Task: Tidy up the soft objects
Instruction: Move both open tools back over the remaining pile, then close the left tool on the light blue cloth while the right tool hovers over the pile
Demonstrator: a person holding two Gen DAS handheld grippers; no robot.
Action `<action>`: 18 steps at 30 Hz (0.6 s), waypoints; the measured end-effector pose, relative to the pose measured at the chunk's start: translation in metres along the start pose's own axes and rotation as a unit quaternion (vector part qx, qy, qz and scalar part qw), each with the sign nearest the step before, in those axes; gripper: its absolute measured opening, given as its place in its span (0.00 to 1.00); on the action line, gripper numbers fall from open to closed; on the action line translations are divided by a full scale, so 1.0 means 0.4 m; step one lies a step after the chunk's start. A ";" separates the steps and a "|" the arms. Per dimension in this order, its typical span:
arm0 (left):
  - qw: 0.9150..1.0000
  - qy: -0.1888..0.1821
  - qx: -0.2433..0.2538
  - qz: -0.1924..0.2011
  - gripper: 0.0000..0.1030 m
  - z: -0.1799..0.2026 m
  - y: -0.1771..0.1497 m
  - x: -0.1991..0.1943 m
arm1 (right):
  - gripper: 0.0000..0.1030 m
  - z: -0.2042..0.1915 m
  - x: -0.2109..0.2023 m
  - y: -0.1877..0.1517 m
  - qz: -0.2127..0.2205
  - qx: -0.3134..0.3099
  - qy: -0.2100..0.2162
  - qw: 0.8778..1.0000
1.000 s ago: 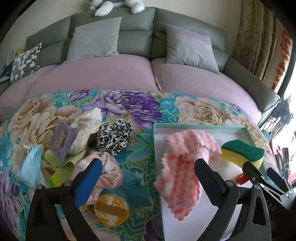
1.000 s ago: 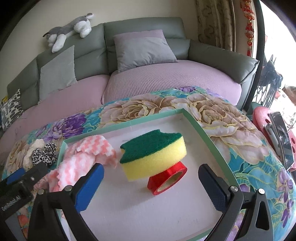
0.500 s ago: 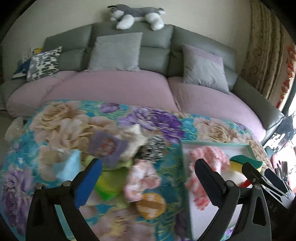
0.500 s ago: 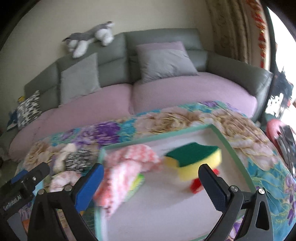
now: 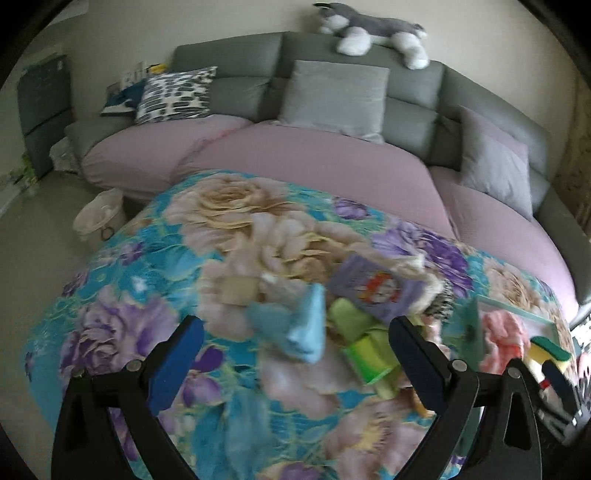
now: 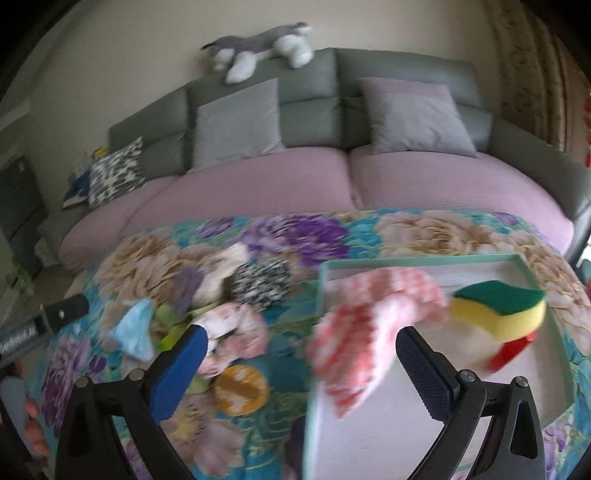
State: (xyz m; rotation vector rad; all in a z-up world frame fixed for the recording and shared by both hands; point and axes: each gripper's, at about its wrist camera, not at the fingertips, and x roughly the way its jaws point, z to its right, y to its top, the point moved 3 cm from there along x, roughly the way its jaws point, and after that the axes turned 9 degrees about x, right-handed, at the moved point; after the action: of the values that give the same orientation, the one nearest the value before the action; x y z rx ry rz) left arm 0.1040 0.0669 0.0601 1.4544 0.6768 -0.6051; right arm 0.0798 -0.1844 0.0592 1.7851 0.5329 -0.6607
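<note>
A pile of soft things lies on the floral tablecloth: a light blue cloth, green cloths, a purple packet, a leopard-print scrunchie and a pink floral cloth. The green-rimmed tray holds a pink-white cloth, a yellow-green sponge and a red tape roll. My left gripper hangs open above the blue cloth, holding nothing. Over the tray's left edge my right gripper is open and empty.
A grey sofa with purple seat covers and cushions stands behind the table, with a plush husky on its back. An orange disc lies by the tray. A small bin sits on the floor at left.
Both grippers have swung left, away from the tray. The left one now faces the pile of cloths, and the right one has shifted from the sponge to the tray's left edge. Both stay open.
</note>
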 end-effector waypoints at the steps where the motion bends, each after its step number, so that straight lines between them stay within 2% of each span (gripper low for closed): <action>1: 1.000 0.001 -0.006 -0.001 0.97 -0.015 -0.003 0.000 | 1.00 -0.016 0.007 -0.009 -0.007 -0.006 0.009 1.000; 6: 0.999 -0.006 -0.029 -0.017 0.97 -0.054 -0.020 0.029 | 1.00 -0.070 0.061 -0.058 -0.052 -0.033 0.032 0.998; 10: 0.999 -0.019 -0.026 -0.032 0.97 -0.047 -0.033 0.064 | 0.99 -0.086 0.098 -0.093 -0.079 -0.047 0.030 0.995; 18: 0.999 -0.035 -0.018 -0.034 0.97 -0.033 -0.044 0.116 | 0.94 -0.118 0.126 -0.128 -0.093 -0.077 0.025 0.992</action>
State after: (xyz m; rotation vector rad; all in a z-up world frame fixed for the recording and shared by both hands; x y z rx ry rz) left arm 0.1219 0.0809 0.0142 1.3754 0.6816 -0.6904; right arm 0.0921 -0.1228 0.0006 1.6219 0.7715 -0.6848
